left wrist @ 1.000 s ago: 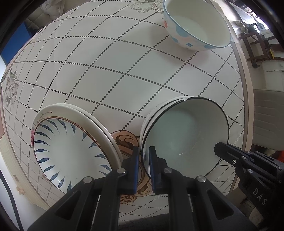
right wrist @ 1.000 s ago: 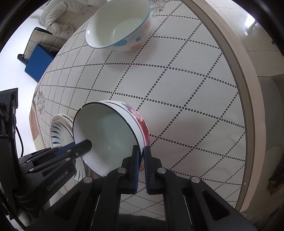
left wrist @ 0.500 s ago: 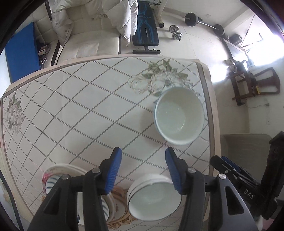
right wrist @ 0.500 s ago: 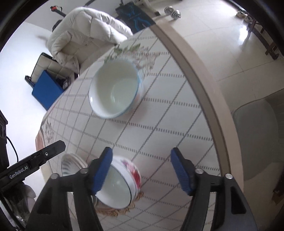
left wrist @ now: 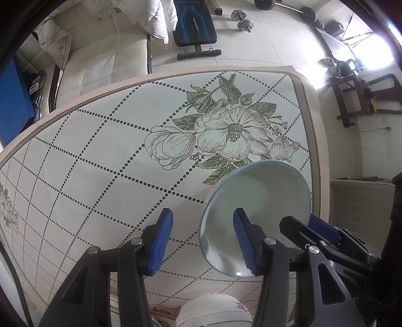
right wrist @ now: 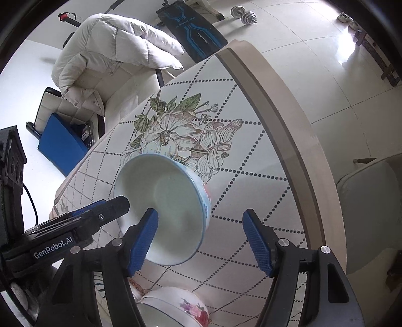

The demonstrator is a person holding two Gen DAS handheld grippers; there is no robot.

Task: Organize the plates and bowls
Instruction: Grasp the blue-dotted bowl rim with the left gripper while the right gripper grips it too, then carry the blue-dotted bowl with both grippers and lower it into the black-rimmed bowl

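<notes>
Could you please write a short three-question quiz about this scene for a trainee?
1. True or false: the left gripper grips the blue bowl.
2. Which lies nearest the blue bowl? A) printed flower B) dumbbell C) bench
3. Fill in: the bowl at the bottom edge, the floral bowl, has ___ flowers on its side.

Key: 1 false; 2 A; 3 pink.

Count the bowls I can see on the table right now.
2. The blue-rimmed bowl stands by the flower print, between both grippers' views. The floral bowl sits at the near edge, partly cut off; others may be hidden beneath.
</notes>
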